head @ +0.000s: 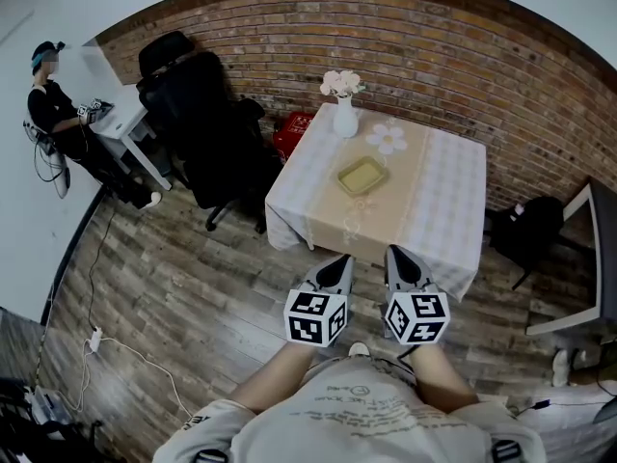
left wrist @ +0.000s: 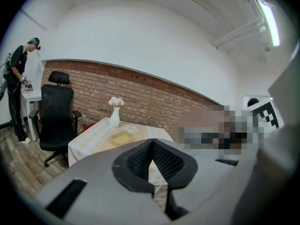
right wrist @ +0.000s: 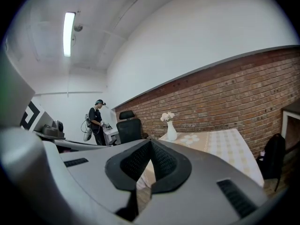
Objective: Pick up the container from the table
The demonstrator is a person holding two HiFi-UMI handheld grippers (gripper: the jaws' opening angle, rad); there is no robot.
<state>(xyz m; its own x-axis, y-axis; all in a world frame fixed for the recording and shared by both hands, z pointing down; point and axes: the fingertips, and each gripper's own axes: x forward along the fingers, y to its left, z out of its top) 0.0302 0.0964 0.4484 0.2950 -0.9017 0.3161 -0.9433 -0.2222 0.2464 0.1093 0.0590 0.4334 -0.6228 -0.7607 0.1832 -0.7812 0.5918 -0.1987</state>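
Can't tell from the head view what lies inside the container (head: 362,175), too small. Can't find it at all in the right gripper view: tucked behind the closed jaws of the right gripper (right wrist: 150,142). Can't see the near edge of the table (left wrist: 86,142) behind the left gripper (left wrist: 151,141) either. No seeing the table legs under the cloth (head: 286,212), nor the hands beneath the marker cubes (head: 315,316).

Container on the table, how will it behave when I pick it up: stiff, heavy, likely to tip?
The container looks shallow and tray-like, so it is probably light and fairly stiff. It sits low and flat on the cloth, so it seems unlikely to tip or roll.
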